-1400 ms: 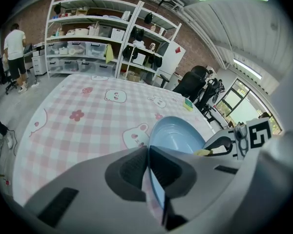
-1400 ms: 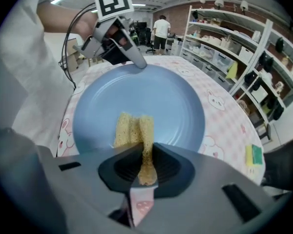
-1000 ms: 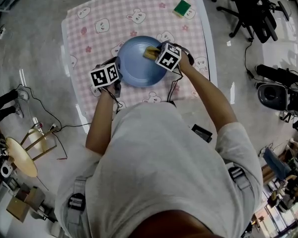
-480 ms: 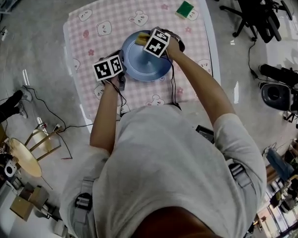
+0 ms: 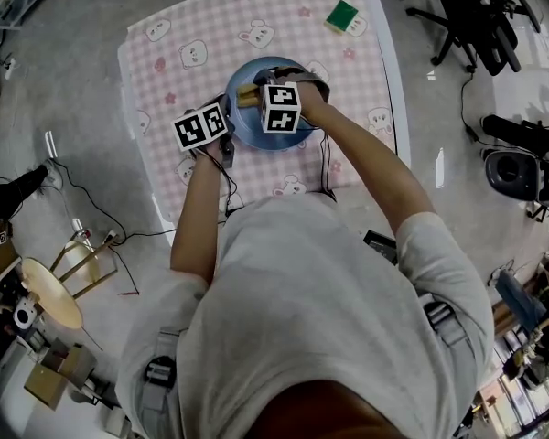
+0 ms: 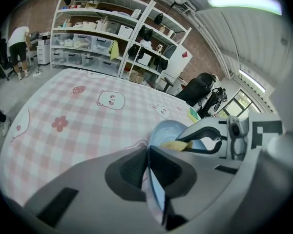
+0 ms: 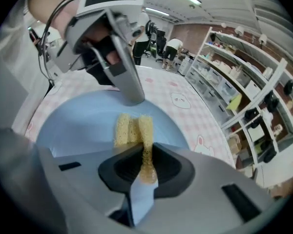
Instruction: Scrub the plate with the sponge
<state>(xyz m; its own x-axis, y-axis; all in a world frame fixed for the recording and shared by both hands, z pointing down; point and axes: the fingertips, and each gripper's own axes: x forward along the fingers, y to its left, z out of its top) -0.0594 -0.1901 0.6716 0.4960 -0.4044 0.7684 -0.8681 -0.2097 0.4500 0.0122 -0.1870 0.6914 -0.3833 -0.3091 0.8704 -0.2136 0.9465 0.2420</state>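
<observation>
A blue plate [image 5: 261, 133] lies in the middle of the pink checked tablecloth [image 5: 183, 53]. My left gripper [image 5: 225, 137] is shut on the plate's left rim, which runs edge-on between the jaws in the left gripper view [image 6: 149, 152]. My right gripper [image 5: 254, 99] is shut on a yellow sponge [image 5: 246, 96] and presses it onto the plate's surface. In the right gripper view the sponge [image 7: 131, 129] sticks out ahead of the right gripper [image 7: 145, 152] over the plate [image 7: 83, 126]. The left gripper [image 7: 122, 77] stands just beyond it.
A green and yellow sponge [image 5: 342, 15] lies near the table's far right corner. The table's edges run close on the left and right. Cables [image 5: 91, 227], a stool [image 5: 50, 291] and office chairs [image 5: 476, 16] stand on the floor around it. Shelves [image 6: 102, 33] line the far wall.
The right gripper has swept the sponge from the plate's right part round by the far rim to its left part. The left gripper has kept its hold on the rim.
</observation>
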